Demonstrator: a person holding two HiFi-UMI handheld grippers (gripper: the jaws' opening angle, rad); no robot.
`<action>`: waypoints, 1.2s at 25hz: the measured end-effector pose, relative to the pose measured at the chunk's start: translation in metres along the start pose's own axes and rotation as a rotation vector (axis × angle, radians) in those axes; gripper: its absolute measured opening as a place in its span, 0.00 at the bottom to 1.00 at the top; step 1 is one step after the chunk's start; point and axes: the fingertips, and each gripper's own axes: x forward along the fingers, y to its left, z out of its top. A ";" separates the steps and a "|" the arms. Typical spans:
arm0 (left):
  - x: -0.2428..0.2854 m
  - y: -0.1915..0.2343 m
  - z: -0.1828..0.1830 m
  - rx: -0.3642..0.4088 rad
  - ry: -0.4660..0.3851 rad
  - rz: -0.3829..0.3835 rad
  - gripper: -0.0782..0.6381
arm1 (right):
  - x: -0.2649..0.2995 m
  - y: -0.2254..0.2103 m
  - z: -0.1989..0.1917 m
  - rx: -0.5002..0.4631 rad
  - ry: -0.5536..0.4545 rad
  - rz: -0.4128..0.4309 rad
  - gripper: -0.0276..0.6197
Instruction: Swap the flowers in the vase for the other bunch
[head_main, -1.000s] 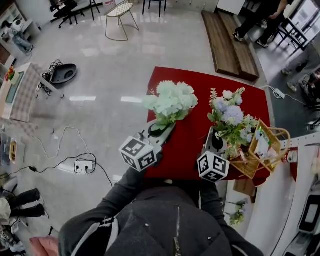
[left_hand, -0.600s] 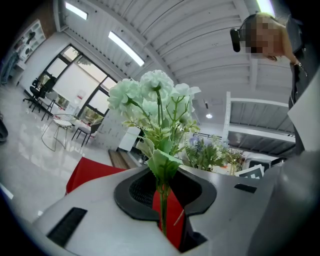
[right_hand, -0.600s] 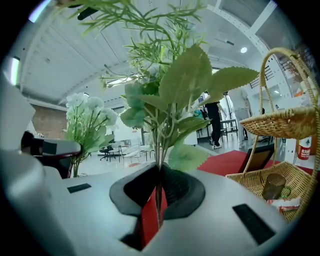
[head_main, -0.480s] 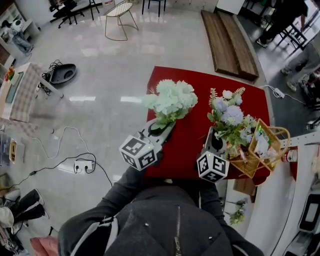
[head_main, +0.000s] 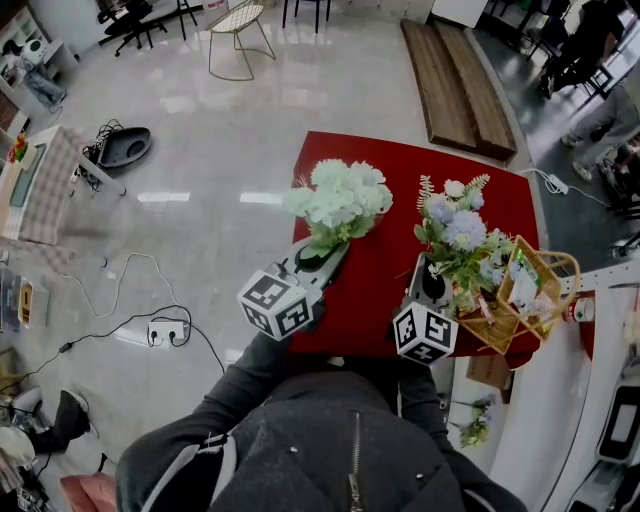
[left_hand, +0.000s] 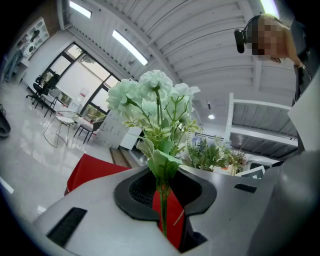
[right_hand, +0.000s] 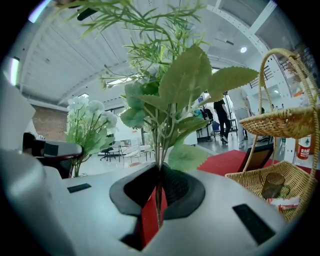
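Note:
Two bunches of artificial flowers are held upright over the red table (head_main: 385, 290). My left gripper (head_main: 322, 257) is shut on the stems of a pale green-white bunch (head_main: 340, 200). In the left gripper view those stems (left_hand: 162, 200) are pinched between the dark pads of the left gripper (left_hand: 164, 212), with the blooms (left_hand: 155, 95) above. My right gripper (head_main: 432, 283) is shut on the stems of a blue-purple bunch (head_main: 458, 232). In the right gripper view its leafy stems (right_hand: 172, 95) rise from the right gripper (right_hand: 159, 202). No vase shows in any view.
A wicker basket (head_main: 548, 300) with small items stands on the table's right edge, close to the purple bunch, and shows in the right gripper view as the basket (right_hand: 285, 125). A wooden bench (head_main: 460, 90), a wire chair (head_main: 240, 35) and floor cables with a power strip (head_main: 165, 330) lie around.
Both grippers and both bunches stay where they were. Only people at the far right of the room have shifted.

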 end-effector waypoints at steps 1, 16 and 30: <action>0.000 0.000 0.000 -0.002 -0.001 0.001 0.21 | 0.000 -0.001 -0.001 0.001 0.002 -0.001 0.09; 0.021 -0.010 0.058 0.075 -0.073 -0.026 0.22 | -0.009 -0.011 -0.007 0.019 0.015 -0.014 0.09; 0.072 -0.011 0.108 0.163 -0.165 -0.064 0.22 | -0.020 -0.011 -0.019 0.055 0.023 -0.005 0.09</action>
